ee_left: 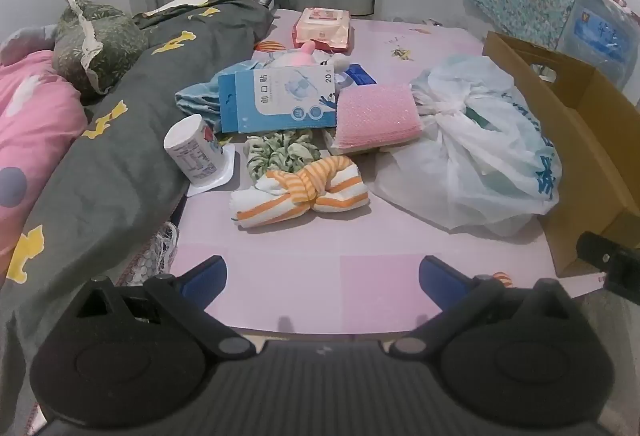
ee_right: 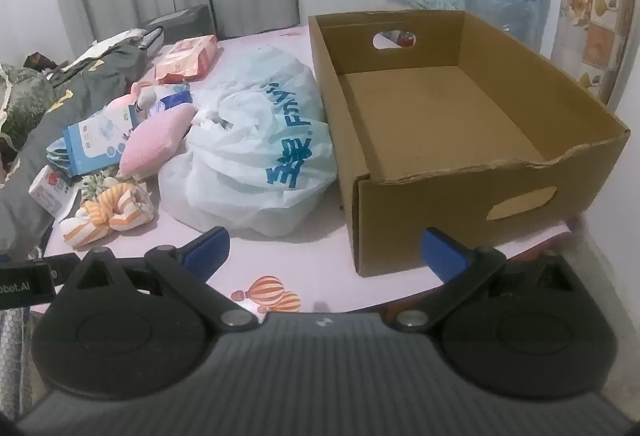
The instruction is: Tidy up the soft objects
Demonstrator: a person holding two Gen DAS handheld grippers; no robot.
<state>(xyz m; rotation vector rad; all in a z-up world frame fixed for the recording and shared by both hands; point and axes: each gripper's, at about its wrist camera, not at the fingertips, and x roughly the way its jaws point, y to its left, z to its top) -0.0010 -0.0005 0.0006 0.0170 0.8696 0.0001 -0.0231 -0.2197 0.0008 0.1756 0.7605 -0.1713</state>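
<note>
An orange-and-white striped knotted cloth lies on the pink table, with a green scrunchie just behind it and a pink sponge pad to the right. A tied white plastic bag sits beside an empty open cardboard box. My left gripper is open and empty, hovering near the table's front edge, short of the striped cloth. My right gripper is open and empty, in front of the bag and the box's near corner. The striped cloth also shows in the right wrist view.
A blue plaster pack, a white cup, a pink plush toy and a wipes pack lie further back. A dark green quilt and pink pillow border the table's left side. Curtains and wall stand behind.
</note>
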